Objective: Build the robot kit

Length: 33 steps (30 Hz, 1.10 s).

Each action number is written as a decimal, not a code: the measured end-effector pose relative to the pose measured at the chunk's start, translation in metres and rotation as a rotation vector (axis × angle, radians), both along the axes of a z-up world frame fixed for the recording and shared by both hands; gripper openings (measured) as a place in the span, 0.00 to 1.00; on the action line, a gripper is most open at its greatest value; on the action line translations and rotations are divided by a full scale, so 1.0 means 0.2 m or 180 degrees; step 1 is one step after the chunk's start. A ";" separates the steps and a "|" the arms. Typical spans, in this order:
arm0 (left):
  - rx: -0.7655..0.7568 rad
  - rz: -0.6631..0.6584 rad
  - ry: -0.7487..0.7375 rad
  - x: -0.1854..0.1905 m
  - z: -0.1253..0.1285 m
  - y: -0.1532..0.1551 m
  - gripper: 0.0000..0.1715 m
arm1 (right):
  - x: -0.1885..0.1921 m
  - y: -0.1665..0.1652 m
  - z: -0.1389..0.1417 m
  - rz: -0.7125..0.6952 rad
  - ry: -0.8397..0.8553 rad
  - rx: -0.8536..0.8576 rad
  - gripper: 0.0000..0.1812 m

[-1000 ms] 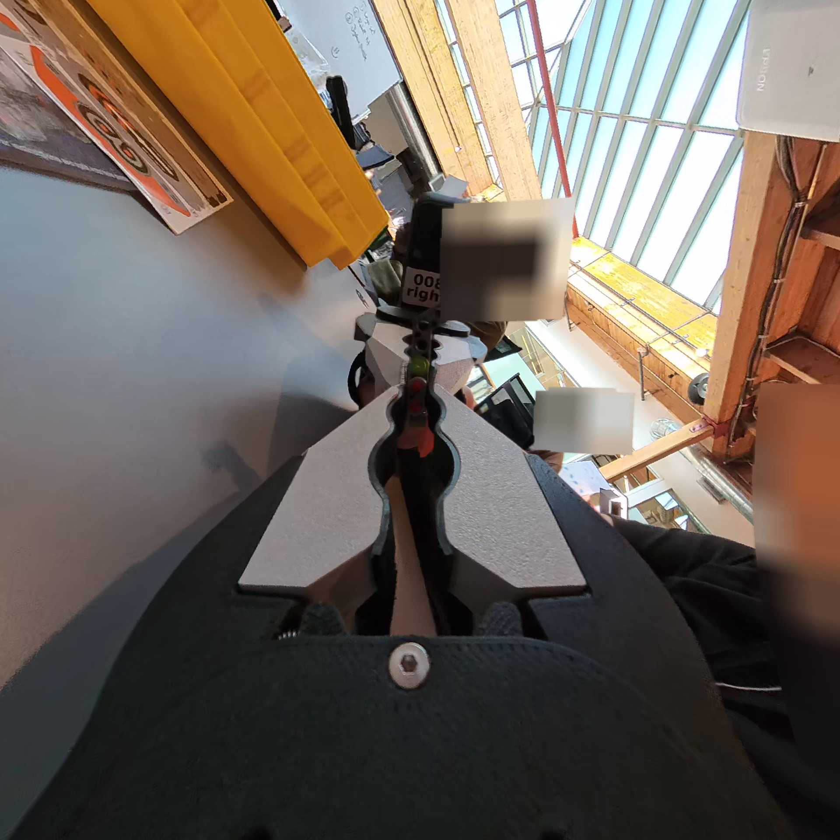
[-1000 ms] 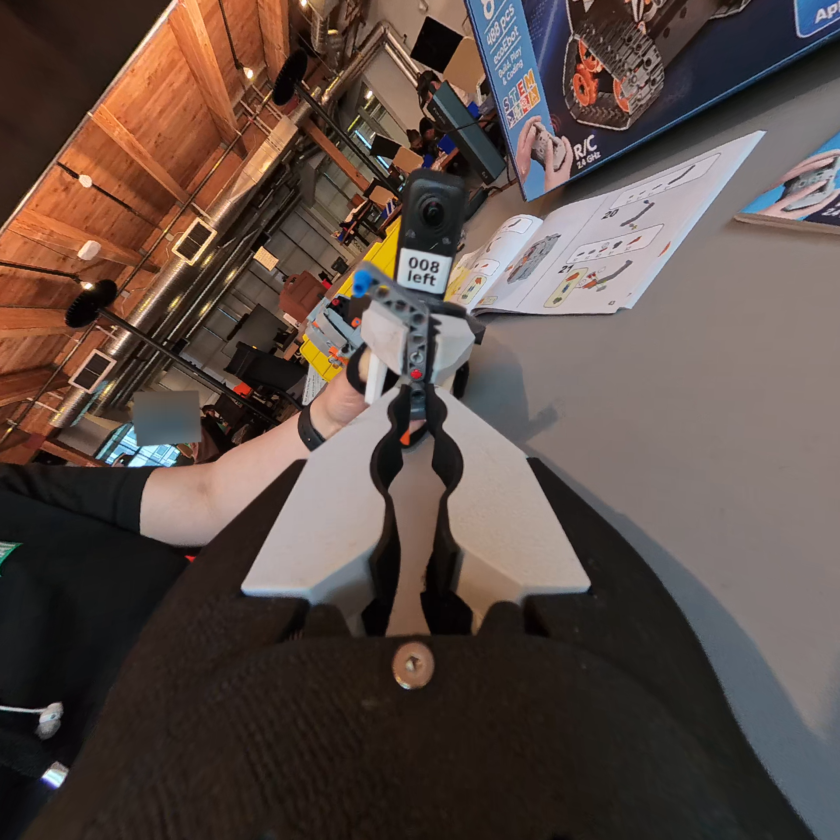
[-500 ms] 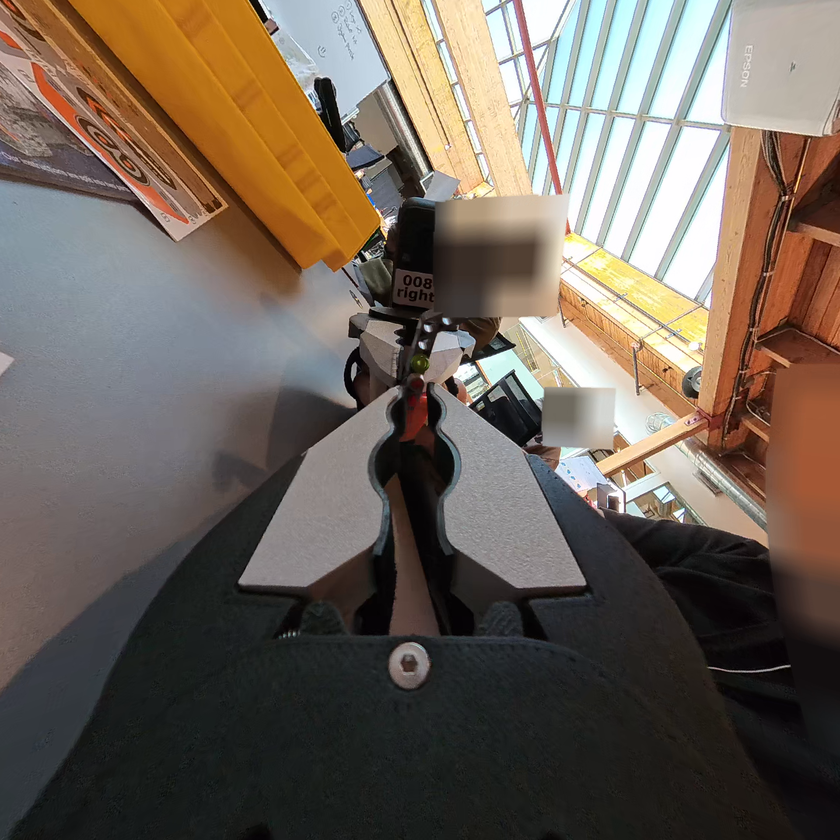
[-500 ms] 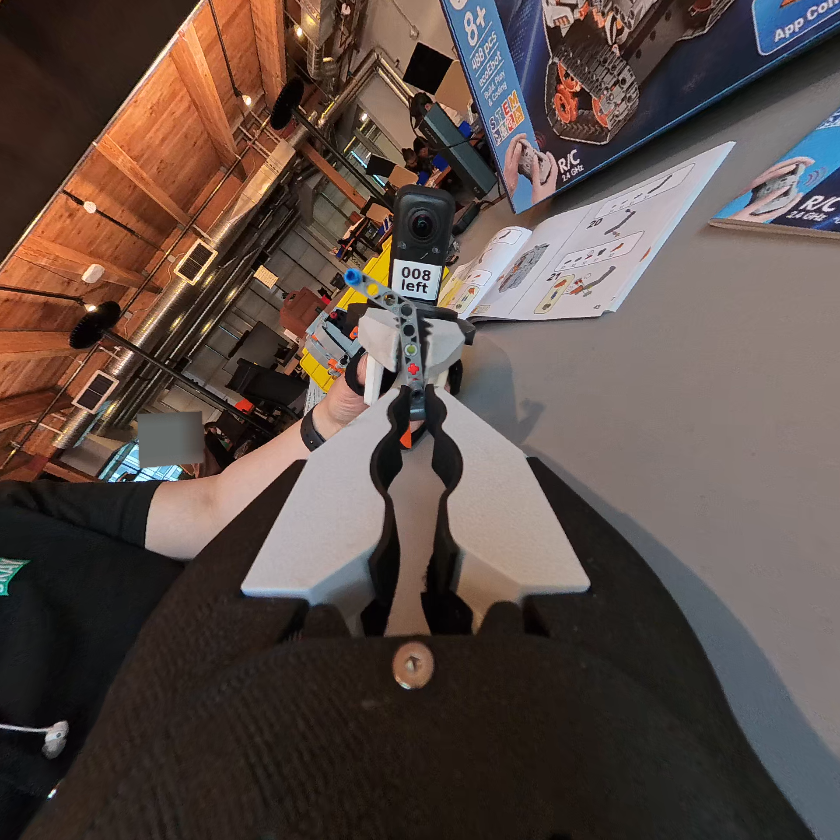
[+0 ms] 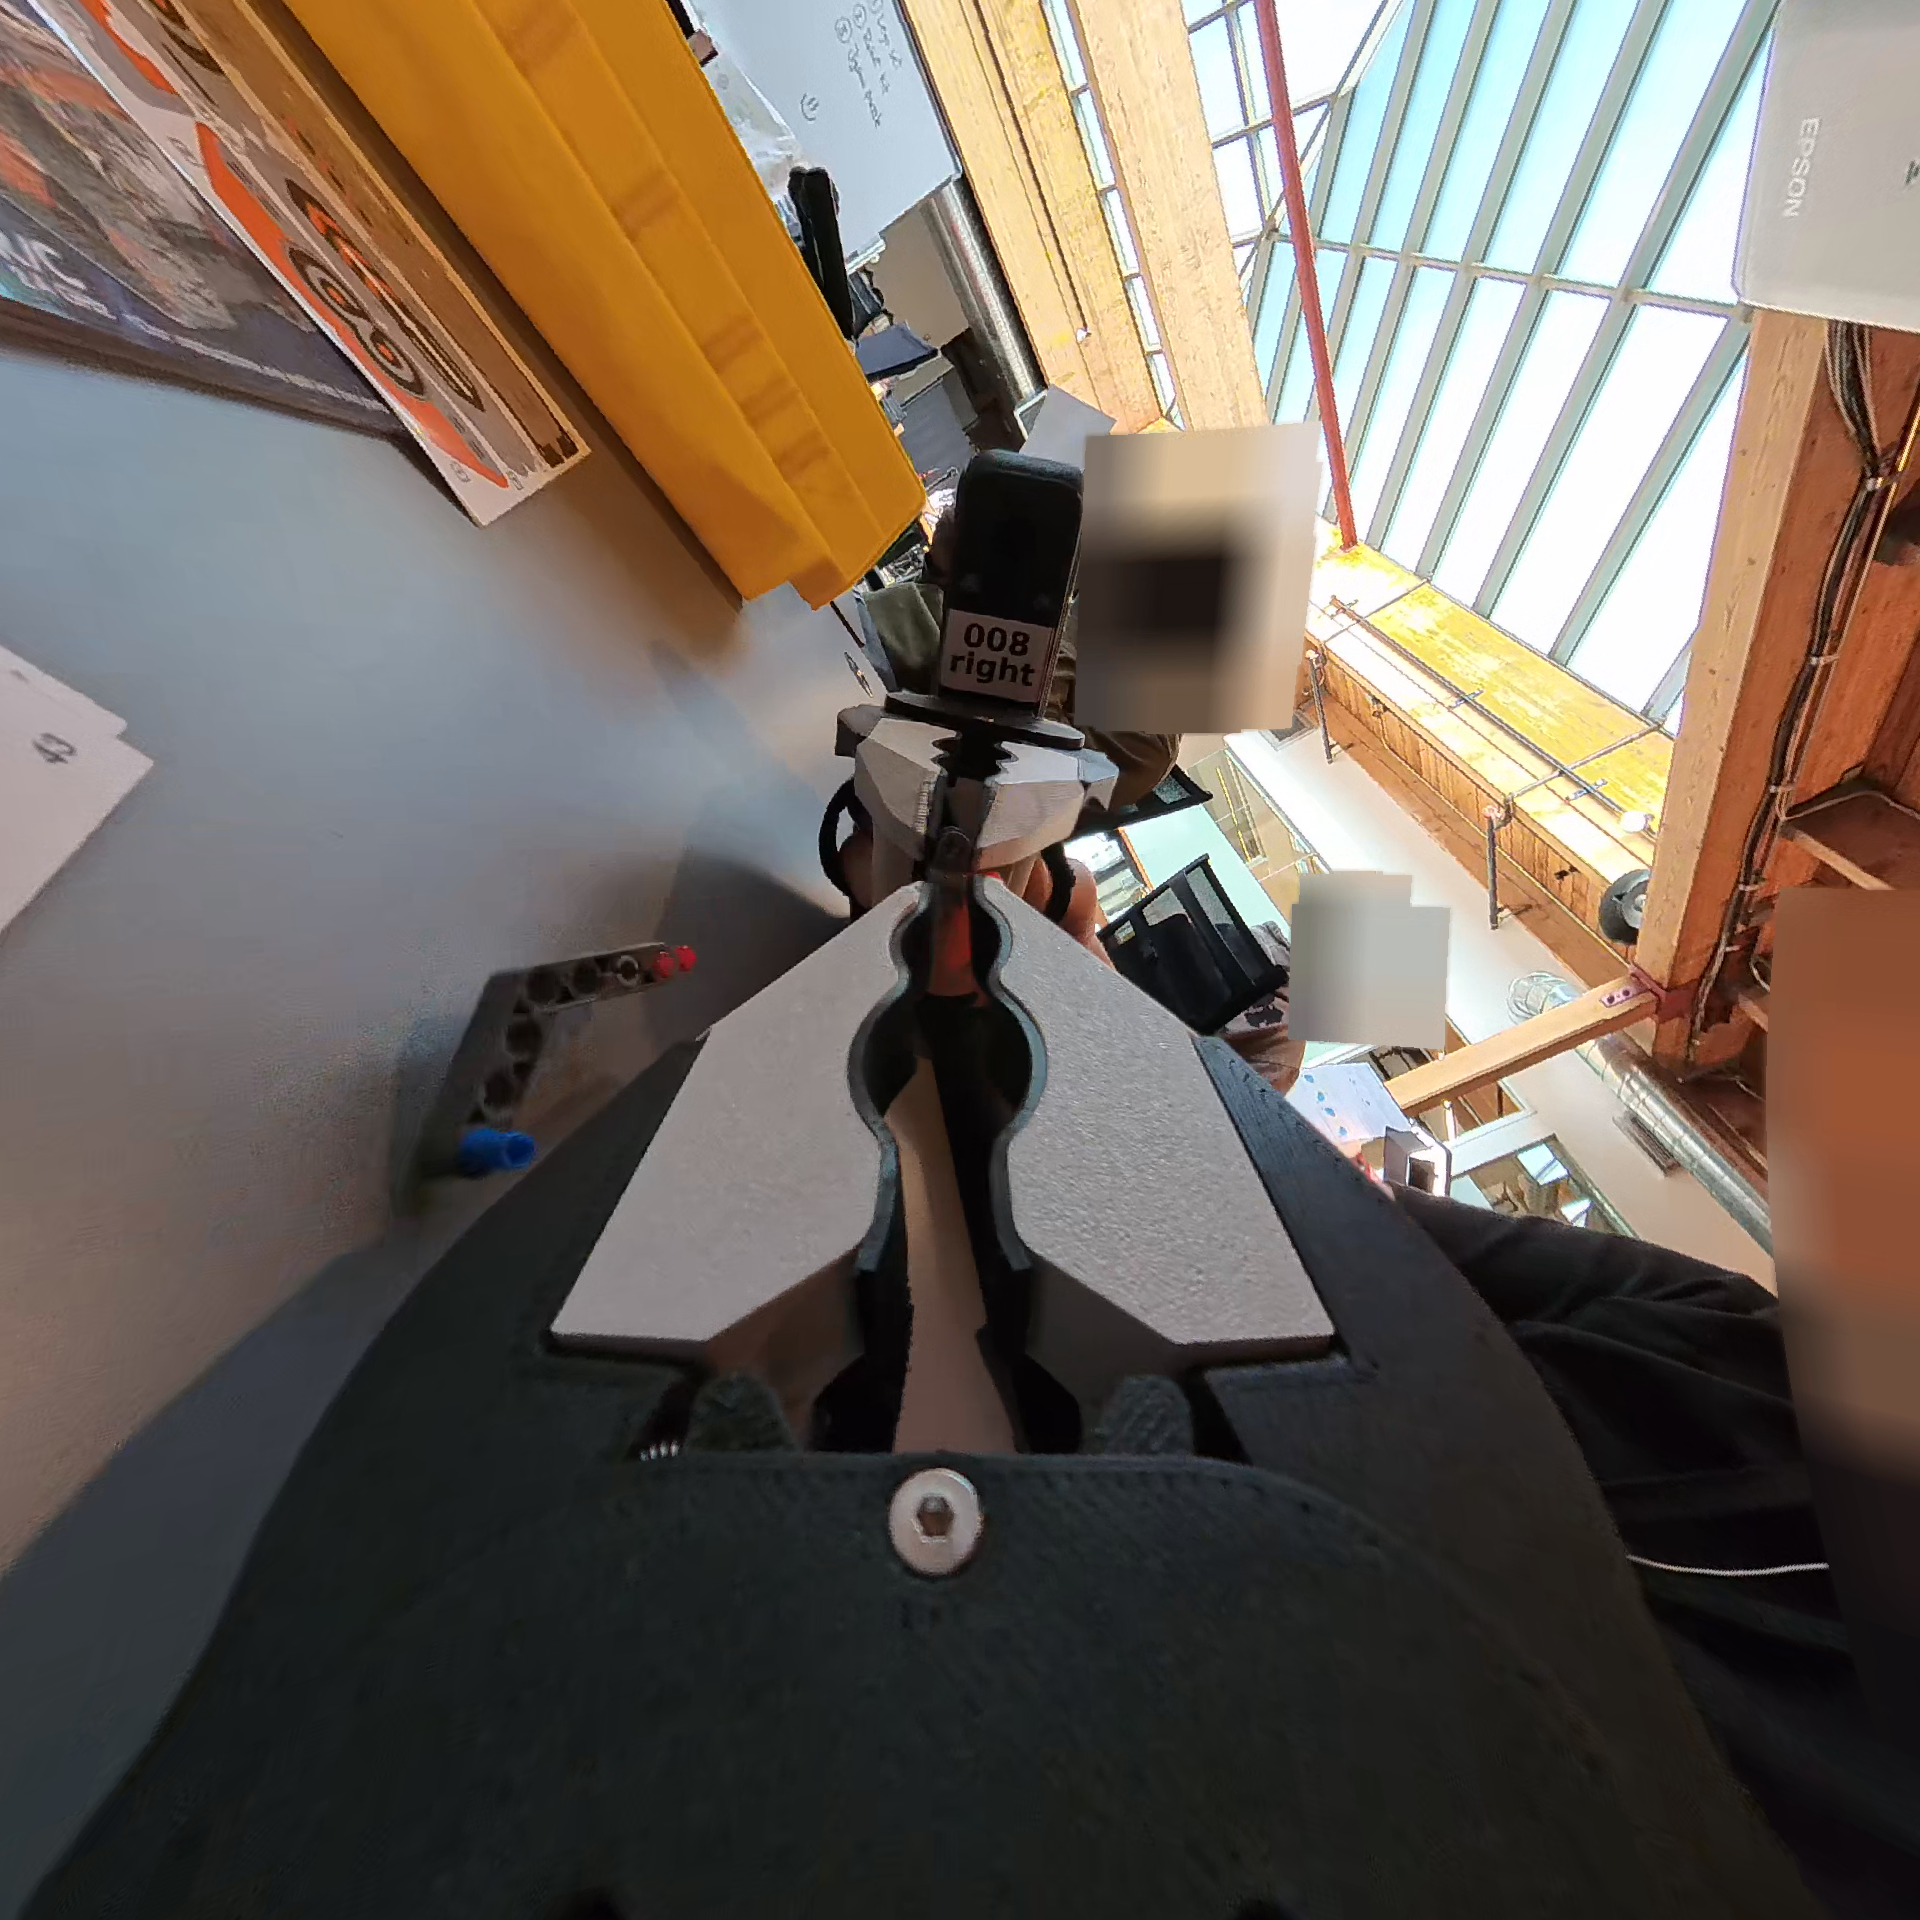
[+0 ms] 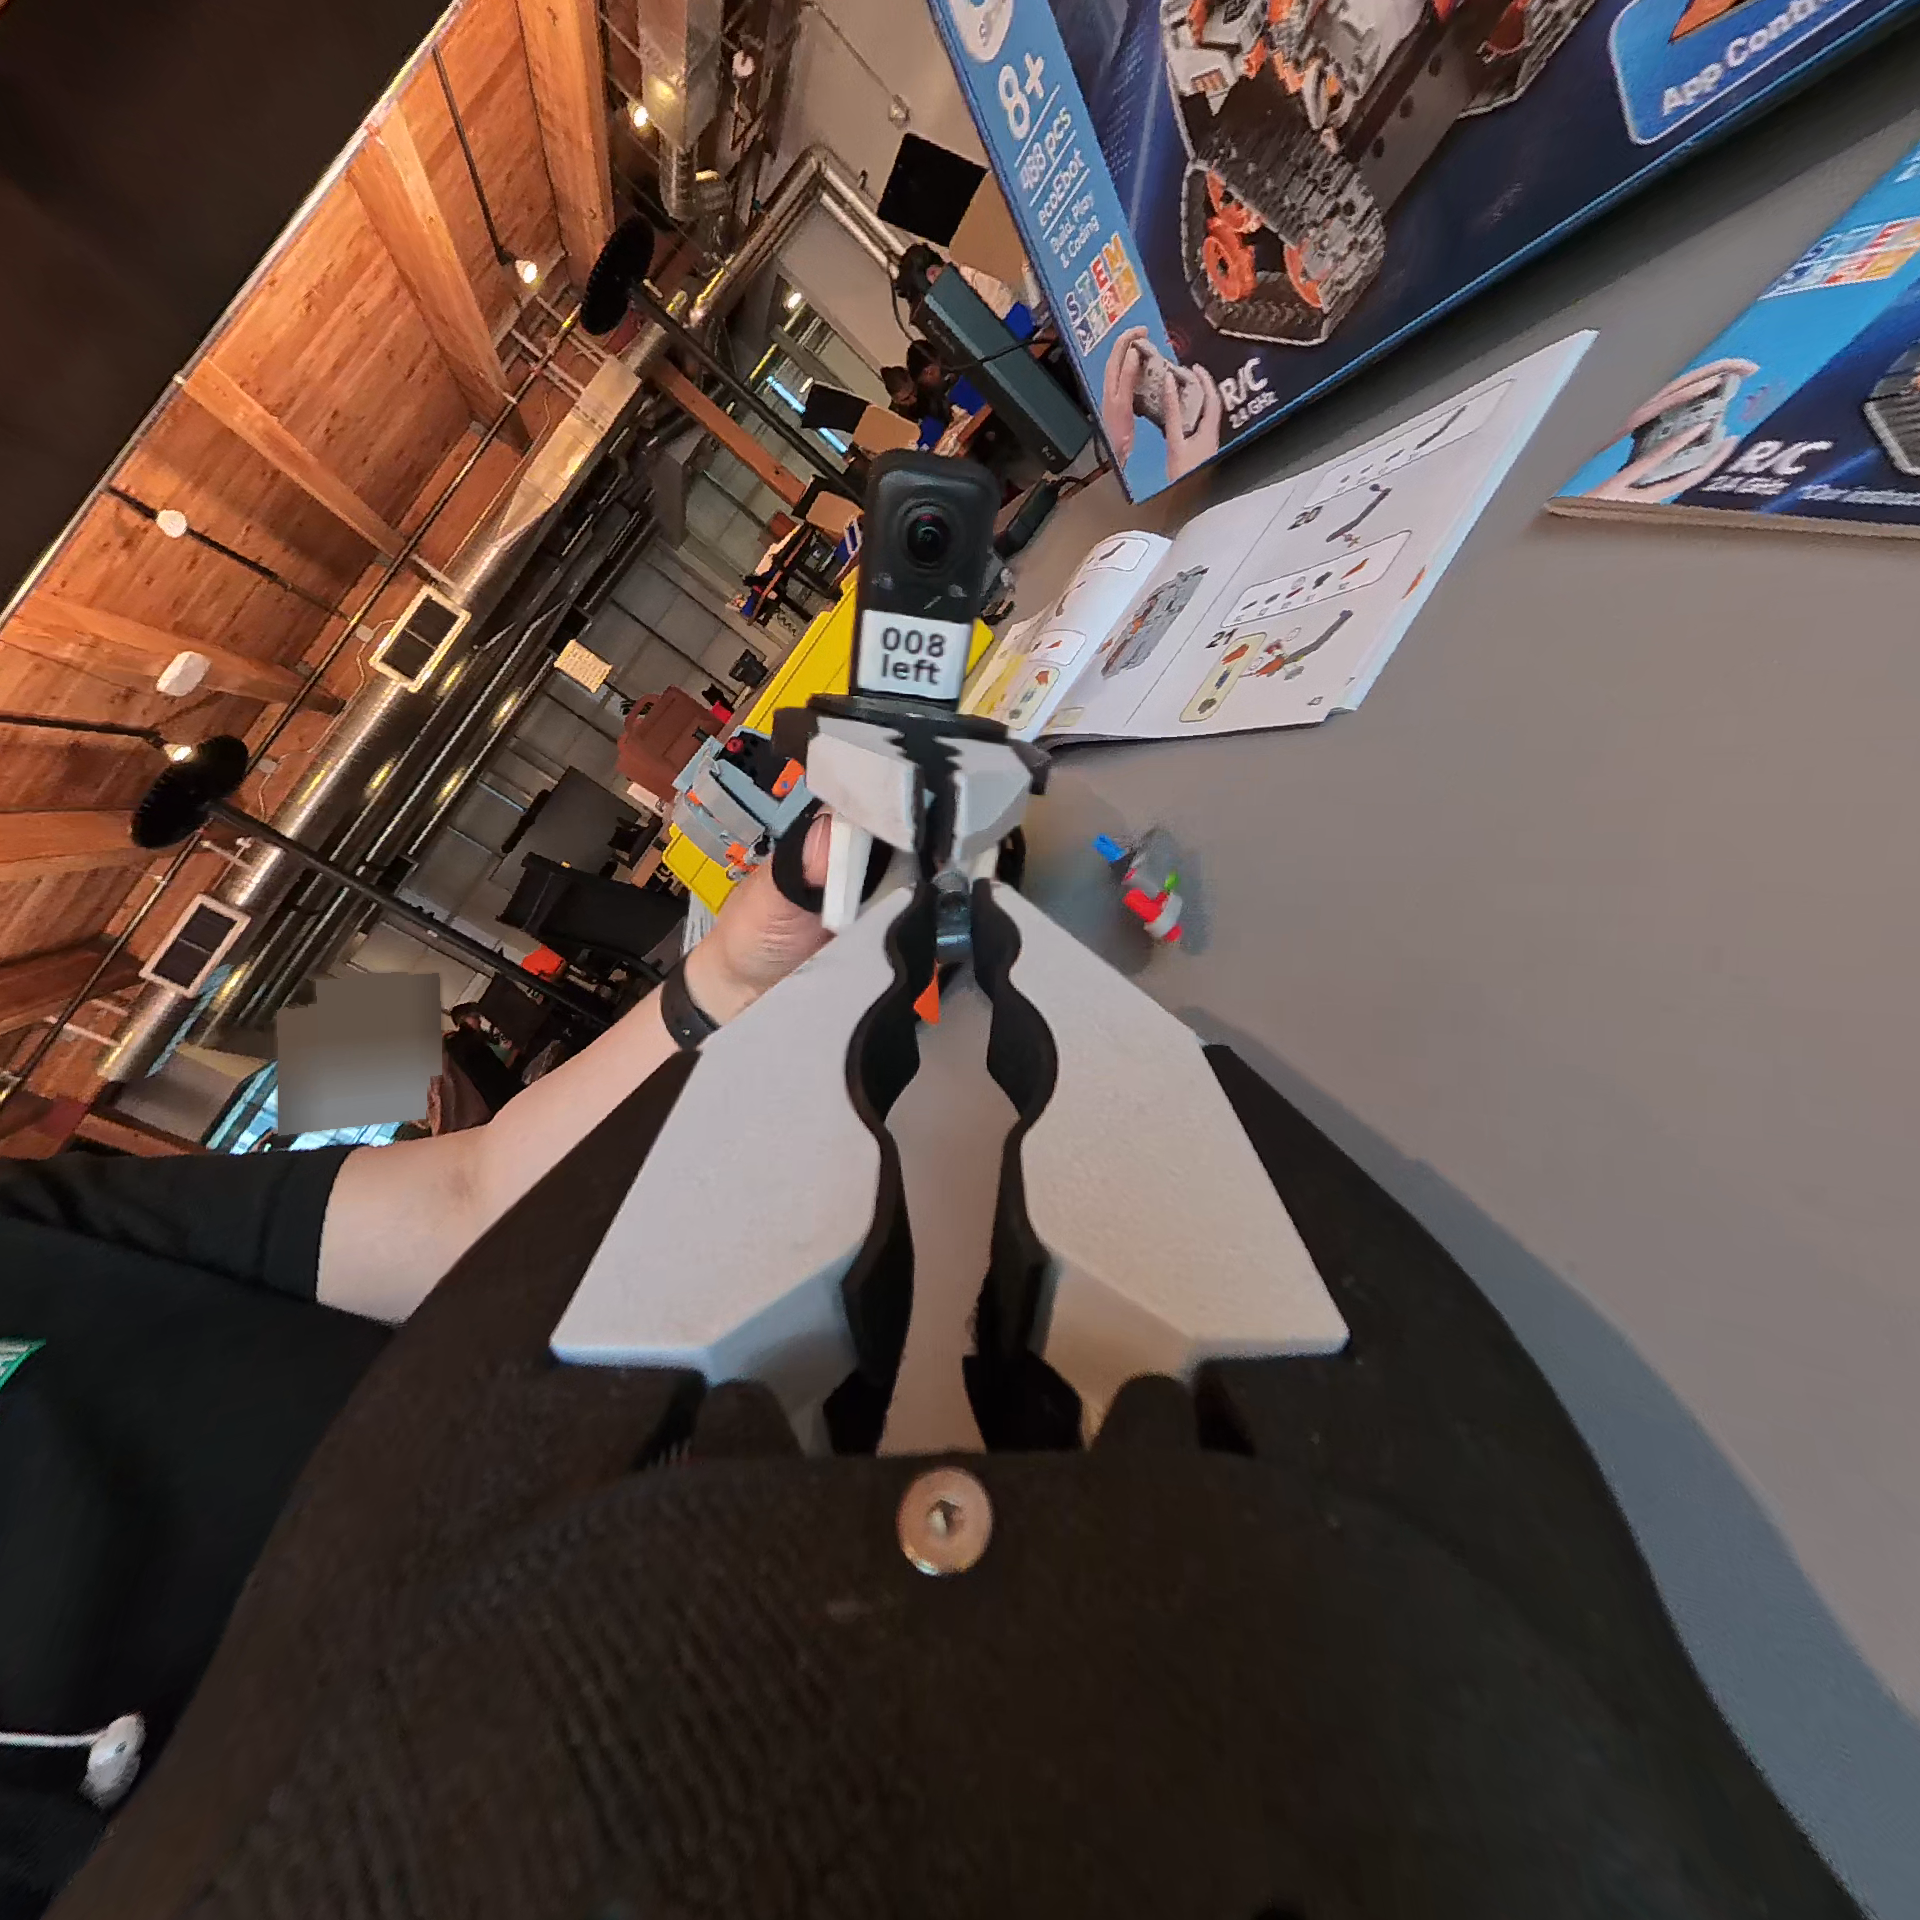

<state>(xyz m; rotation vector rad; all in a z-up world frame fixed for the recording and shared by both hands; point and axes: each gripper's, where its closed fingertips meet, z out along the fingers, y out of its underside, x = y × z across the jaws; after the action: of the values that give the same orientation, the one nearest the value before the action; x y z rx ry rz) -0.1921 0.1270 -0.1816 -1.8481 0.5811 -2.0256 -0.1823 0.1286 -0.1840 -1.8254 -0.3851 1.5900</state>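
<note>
My left gripper and my right gripper meet tip to tip above the grey table. Both are shut on the same small grey and orange piece. Its orange part sits between my left fingers, and another orange bit shows between my right fingers. The right gripper faces the left wrist camera, and the left gripper faces the right wrist camera. A grey angled beam with red pins and a blue pin lies on the table beside the grippers. It also shows in the right wrist view.
A yellow bin and a printed box lid stand at the table's back. A blue toy box, an open instruction booklet and a second printed box lie beyond. A person's hand holds the left gripper. My two grippers' fingertips are within a few centimetres of each other.
The grey beam with the blue pin stood between the gripper tips before and now lies on the table beside them. Both grippers stay shut, tip to tip.
</note>
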 end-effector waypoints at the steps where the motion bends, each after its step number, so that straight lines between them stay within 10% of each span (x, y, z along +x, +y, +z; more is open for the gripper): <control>1: 0.0003 0.0058 0.0013 -0.02 0.01 0.02 0.01 | 0.01 0.01 -0.01 -0.0061 -0.0015 -0.0021 0.03; 9: 0.0478 0.0519 0.0563 -0.16 0.06 0.08 0.00 | -0.01 0.00 -0.26 0.0249 -0.1196 -0.0342 0.04; 18: 0.0396 0.0476 0.0521 -0.16 0.07 0.09 0.01 | -0.12 0.13 -0.15 0.0360 -0.2368 0.0888 0.14; 25: 0.0352 0.0610 0.0415 -0.21 0.10 0.12 0.01 | -0.20 0.15 -0.33 0.0941 -0.3443 0.0923 0.13; 30: 0.0344 0.0728 0.0340 -0.23 0.13 0.14 0.02 | -0.22 0.16 -0.26 0.0735 -0.3063 0.0845 0.04; 33: 0.0330 0.0973 0.0132 -0.25 0.18 0.18 0.06 | -0.19 0.24 -0.03 -0.0106 -0.1624 0.0383 0.04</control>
<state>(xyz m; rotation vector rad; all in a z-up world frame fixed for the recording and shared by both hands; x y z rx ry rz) -0.2421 0.1634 -0.1450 -1.7972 0.3786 -1.7307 -0.2195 0.1764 -0.1893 -2.1148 -0.6577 1.0364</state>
